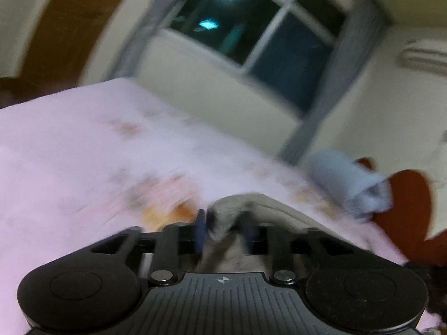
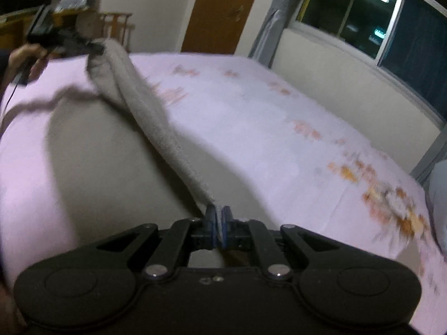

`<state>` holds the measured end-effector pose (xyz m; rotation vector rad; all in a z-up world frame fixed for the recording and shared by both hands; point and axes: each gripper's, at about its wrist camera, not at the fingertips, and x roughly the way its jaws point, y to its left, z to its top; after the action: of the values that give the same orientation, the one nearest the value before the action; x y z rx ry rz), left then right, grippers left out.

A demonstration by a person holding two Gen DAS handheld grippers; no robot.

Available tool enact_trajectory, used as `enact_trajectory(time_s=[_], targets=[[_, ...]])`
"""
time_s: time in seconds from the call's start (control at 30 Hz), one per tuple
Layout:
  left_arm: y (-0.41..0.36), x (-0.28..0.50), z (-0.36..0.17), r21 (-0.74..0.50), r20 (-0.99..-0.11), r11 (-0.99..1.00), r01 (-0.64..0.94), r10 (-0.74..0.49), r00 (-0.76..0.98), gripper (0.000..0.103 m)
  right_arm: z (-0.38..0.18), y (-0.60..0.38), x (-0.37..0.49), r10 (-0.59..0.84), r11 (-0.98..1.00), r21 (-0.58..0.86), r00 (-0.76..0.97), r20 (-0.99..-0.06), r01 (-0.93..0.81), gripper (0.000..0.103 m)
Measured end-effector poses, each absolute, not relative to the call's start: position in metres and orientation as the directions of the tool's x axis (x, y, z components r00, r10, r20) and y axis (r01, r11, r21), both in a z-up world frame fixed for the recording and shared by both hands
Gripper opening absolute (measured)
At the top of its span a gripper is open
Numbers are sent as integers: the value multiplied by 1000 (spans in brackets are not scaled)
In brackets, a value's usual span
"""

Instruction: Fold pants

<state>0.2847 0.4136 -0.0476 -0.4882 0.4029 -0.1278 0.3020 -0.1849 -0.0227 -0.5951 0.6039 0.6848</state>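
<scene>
Pants, grey and fuzzy, hang stretched in the air between the two grippers, above the bed. At the bottom centre of the right wrist view, the right gripper has its blue pads pressed together on one end of the cloth. From there the long axis runs up toward the upper left of the frame, where the left gripper, held by a hand, has the other end. In the left wrist view the left gripper shows its jaws partly closed on a bunched grey fold, with cloth draping off to the lower right. Beneath lies the pale pink sheet with orange flowers. A blue bundle sits at the bed's right edge, blurred.
</scene>
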Motion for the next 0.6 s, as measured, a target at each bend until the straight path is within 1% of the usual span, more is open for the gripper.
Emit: enact_trajectory(time_s=[0.03, 0.07, 0.1, 0.13, 0.2, 0.23, 0.3, 0.33, 0.4, 0.43, 0.47, 0.53, 0.6], targets=[[419, 268, -57, -502, -395, 861, -85, -140, 908, 81, -40, -182, 293, 376, 634, -280, 604, -703, -721, 0], [423, 253, -63, -528, -418, 836, -148, -104, 903, 85, -59, -178, 287, 344, 638, -280, 590, -731, -718, 0], [424, 233, -67, -551, -433, 815, -180, -94, 897, 85, -76, -175, 282, 316, 637, -290, 585, -747, -714, 0], [423, 218, -68, -562, -443, 799, -214, -72, 894, 85, -86, -175, 280, 309, 656, -292, 601, -737, -696, 0], [416, 194, -68, -607, -431, 765, -214, -91, 898, 85, -86, -181, 289, 332, 732, -207, 606, -723, -649, 0], [409, 188, -66, -609, -447, 762, -222, -98, 889, 85, -84, -183, 294, 339, 751, -179, 604, -721, -635, 0], [396, 183, -67, -614, -471, 753, -236, -110, 875, 85, -81, -181, 299, 336, 759, -171, 603, -724, -628, 0], [391, 185, -70, -619, -486, 747, -244, -120, 866, 83, -80, -179, 299, 331, 754, -183, 605, -724, -631, 0], [382, 194, -75, -628, -513, 735, -256, -143, 847, 66, -79, -180, 292, 330, 753, -191, 612, -718, -630, 0], [377, 201, -79, -634, -529, 726, -265, -157, 834, 52, -78, -182, 290, 335, 761, -179, 613, -715, -624, 0], [372, 207, -81, -642, -538, 718, -269, -172, 825, 44, -80, -186, 284, 339, 768, -169, 616, -711, -618, 0], [363, 225, -89, -632, -572, 714, -300, -169, 802, 43, -83, -187, 280, 343, 779, -162, 627, -699, -606, 0], [356, 236, -91, -623, -581, 717, -313, -156, 799, 43, -85, -188, 276, 342, 789, -156, 637, -691, -594, 0]])
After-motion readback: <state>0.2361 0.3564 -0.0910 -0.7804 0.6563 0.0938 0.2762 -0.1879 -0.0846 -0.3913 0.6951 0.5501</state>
